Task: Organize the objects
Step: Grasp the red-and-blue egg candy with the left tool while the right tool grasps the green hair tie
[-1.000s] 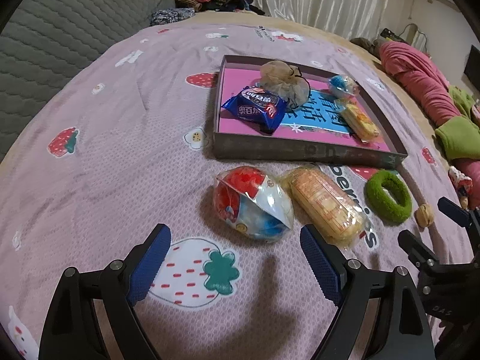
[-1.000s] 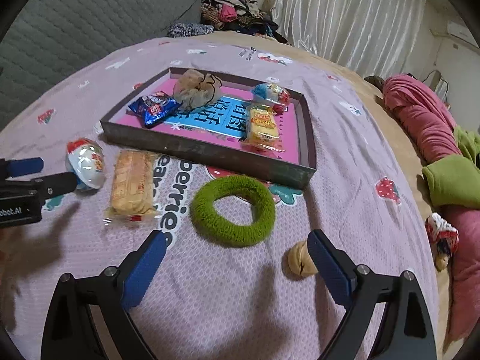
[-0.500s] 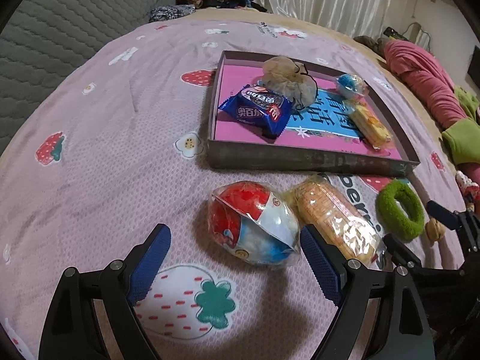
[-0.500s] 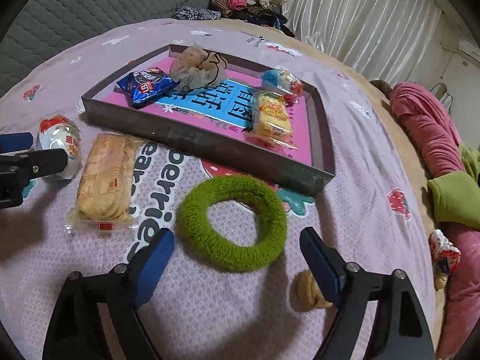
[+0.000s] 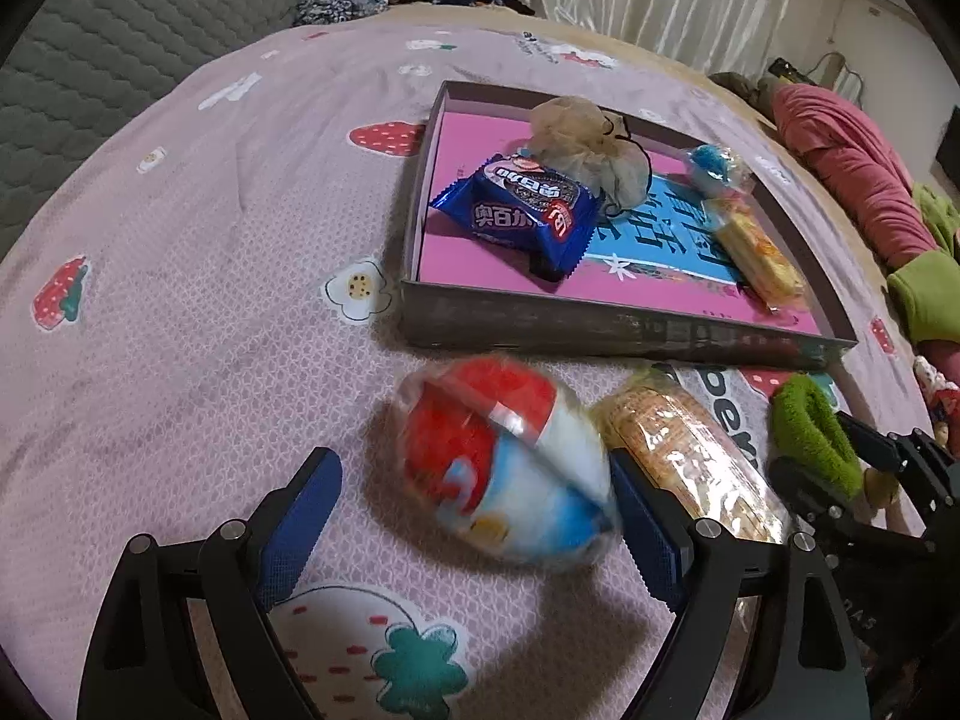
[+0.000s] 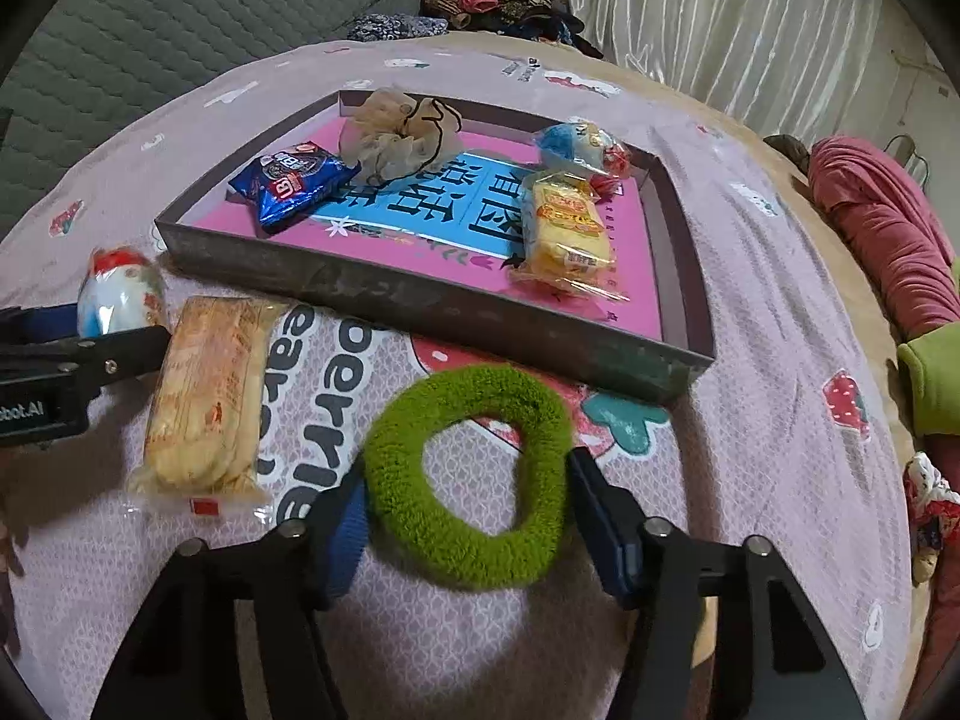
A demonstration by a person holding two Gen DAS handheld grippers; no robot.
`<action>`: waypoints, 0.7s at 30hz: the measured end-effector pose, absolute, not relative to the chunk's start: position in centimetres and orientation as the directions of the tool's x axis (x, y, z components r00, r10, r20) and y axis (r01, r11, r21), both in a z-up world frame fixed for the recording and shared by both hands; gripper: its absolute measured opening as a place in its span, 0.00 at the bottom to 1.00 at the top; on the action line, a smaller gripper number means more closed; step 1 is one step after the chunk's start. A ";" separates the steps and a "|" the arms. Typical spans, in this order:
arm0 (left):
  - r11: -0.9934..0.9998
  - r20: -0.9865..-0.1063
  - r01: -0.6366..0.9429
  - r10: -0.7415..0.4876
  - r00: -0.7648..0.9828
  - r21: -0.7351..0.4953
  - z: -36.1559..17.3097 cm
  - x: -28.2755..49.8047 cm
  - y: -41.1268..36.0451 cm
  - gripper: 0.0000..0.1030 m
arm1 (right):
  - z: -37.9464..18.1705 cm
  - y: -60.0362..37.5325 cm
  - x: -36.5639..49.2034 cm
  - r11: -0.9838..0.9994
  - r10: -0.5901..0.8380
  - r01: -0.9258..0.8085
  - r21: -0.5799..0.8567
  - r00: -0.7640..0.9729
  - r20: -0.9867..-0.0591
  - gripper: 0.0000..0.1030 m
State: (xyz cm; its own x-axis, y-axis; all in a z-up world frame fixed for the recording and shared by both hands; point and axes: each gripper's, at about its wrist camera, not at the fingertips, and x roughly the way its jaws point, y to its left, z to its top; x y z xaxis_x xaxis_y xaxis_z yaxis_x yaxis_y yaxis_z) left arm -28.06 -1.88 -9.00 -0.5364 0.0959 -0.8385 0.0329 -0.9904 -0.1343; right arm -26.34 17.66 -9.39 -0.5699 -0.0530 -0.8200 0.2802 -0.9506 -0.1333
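Note:
A toy egg [image 5: 504,456] in clear wrap, red, white and blue, lies on the pink strawberry bedspread between the fingers of my left gripper [image 5: 474,510]. That gripper is open; the egg sits close against its right finger. A wrapped cracker packet [image 5: 684,450] lies just right of it. In the right wrist view my right gripper [image 6: 471,528] has its jaws closing on a fuzzy green hair ring [image 6: 462,546], with both pads against its sides and the ring squeezed out of round. The shallow grey tray [image 6: 420,300] stands just behind.
The tray [image 5: 600,330] holds a blue cookie packet [image 5: 522,210], a beige mesh scrunchie [image 5: 582,138], a yellow snack pack [image 5: 756,252] and another wrapped egg [image 5: 714,165]. Pink and green bedding [image 5: 852,168] is heaped on the right, and a grey quilted backrest [image 5: 120,30] rises at the far left.
Both grippers have come forward and down. The egg now sits between the left fingers. The right jaws have narrowed from wide open onto the green ring.

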 end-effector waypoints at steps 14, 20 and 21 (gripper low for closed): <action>-0.988 -0.826 0.021 0.113 -0.553 -0.150 -9.2 -28.1 -2.3 0.63 | -8.8 18.5 -25.9 -0.959 -0.098 0.269 -0.089 -0.610 -0.786 0.25; -0.993 -0.826 0.007 0.092 -0.556 -0.115 -9.0 -27.6 -1.9 0.62 | -8.1 18.8 -25.2 -0.960 -0.119 0.271 -0.071 -0.622 -0.774 0.17; -0.994 -0.824 0.009 0.089 -0.560 -0.114 -8.9 -27.5 -1.9 0.62 | -8.0 18.9 -25.1 -0.960 -0.125 0.272 -0.063 -0.621 -0.774 0.17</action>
State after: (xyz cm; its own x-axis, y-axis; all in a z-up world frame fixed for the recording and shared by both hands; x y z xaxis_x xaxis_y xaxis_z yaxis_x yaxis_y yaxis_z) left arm -27.49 -1.95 -8.93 -0.5597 0.0893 -0.8239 0.0086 -0.9935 -0.1135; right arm -25.11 18.88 -8.05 -0.6207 -0.1254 -0.7740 0.2721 -0.9602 -0.0627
